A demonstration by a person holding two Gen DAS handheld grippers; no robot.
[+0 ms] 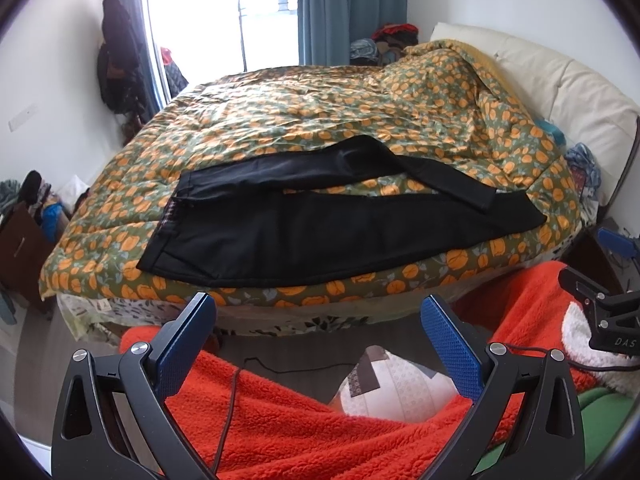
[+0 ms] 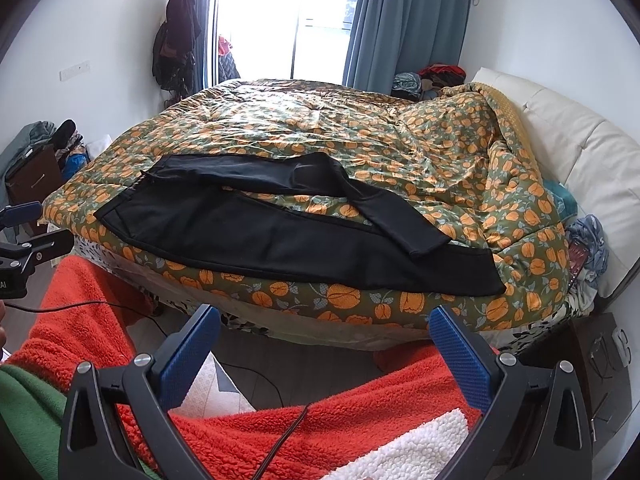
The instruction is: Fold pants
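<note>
Left wrist view: my left tool point(image 1: 318, 312) and right tool point(image 2: 324, 324) gape, empty; pants point(image 1: 320, 232) lie near the bed point(image 1: 280, 120) edge, one leg end covered.

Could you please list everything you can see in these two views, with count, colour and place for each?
pants: one pair, black, spread lengthwise along the near edge of the bed, far leg crossing over the near one
quilt: one, green with orange flowers, covering the bed
headboard: one, cream, padded, at the right end of the bed
curtains: blue, beside the bright window
hanging clothes: dark, on the left wall
clothes pile: mixed colours, far right corner
fleece garment: orange-red, on the person, below the grippers
left gripper: one, black with blue pads, open, short of the bed
right gripper: one, same build, open, short of the bed
</note>
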